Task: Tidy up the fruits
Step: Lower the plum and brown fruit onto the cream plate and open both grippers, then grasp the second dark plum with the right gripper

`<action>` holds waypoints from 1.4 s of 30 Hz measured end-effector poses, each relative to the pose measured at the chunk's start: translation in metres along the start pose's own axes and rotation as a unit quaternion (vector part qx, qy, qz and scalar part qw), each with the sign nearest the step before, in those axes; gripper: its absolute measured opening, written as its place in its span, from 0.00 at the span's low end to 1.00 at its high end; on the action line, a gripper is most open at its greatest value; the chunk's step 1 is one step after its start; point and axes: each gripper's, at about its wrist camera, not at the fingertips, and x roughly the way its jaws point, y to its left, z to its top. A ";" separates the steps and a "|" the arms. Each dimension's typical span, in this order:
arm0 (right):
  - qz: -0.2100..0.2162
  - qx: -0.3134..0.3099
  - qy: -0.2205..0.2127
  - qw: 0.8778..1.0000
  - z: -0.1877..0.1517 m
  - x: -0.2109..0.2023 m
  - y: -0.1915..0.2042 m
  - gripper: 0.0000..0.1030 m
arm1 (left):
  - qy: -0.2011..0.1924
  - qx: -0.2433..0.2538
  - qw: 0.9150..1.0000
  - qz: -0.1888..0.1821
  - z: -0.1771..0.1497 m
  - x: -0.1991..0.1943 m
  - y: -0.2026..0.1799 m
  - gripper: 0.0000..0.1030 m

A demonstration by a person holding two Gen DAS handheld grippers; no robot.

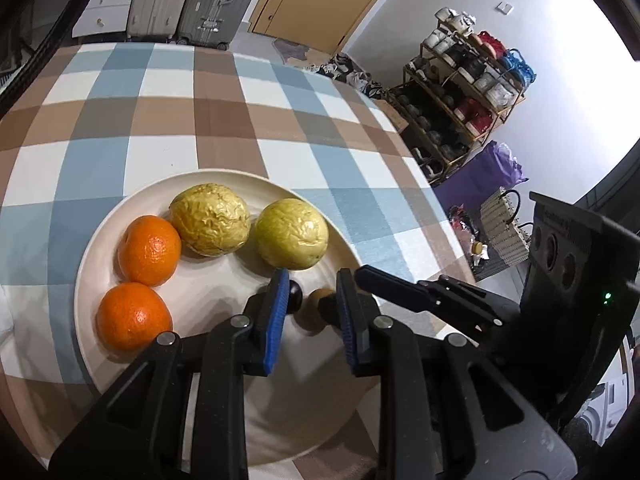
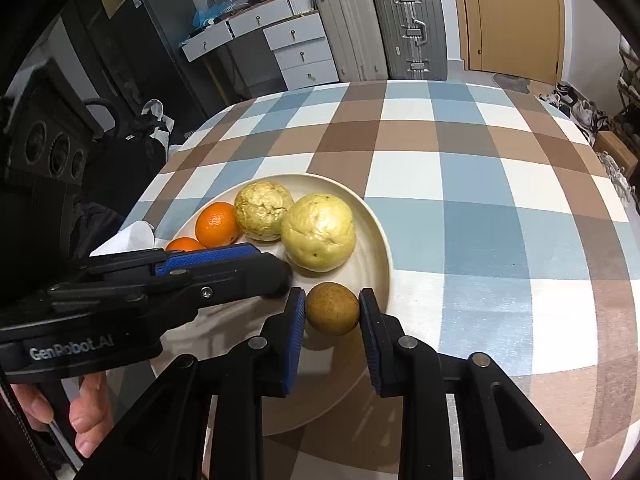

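Where the checked table [image 2: 460, 184] carries a cream plate [image 1: 120, 216], six fruits lie on it: two oranges [image 1: 149, 250], two wrinkled yellow fruits [image 1: 210, 219], one small brown fruit [image 2: 332, 309] and one small dark fruit [image 1: 295, 297]. The right claw [image 2: 331, 316] brackets the brown fruit, its blue pads barely parted and just beside it. The left claw [image 1: 310, 310] stands narrowly open with the dark fruit at its left pad, gripping nothing, and blocks the right camera's view of the oranges. Two suitcases [image 2: 408, 24] stand beyond.

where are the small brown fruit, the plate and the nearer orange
small brown fruit [image 2: 332, 309], right wrist view, middle of its skin
plate [image 1: 224, 178], left wrist view, far rim
nearer orange [image 1: 134, 317], left wrist view, middle of its peel
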 end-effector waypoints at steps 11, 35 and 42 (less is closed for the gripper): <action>0.015 -0.006 -0.084 0.996 -0.017 -0.076 0.018 0.75 | -0.087 0.037 0.995 0.042 -0.044 -0.099 -0.037 0.75; 0.065 0.010 -0.104 0.992 -0.122 -0.158 0.033 0.99 | -0.192 0.042 0.960 0.202 -0.170 -0.198 -0.054 0.99; 0.052 -0.034 -0.069 0.996 -0.130 -0.142 0.049 0.99 | -0.177 0.036 0.964 0.193 -0.192 -0.179 -0.041 0.99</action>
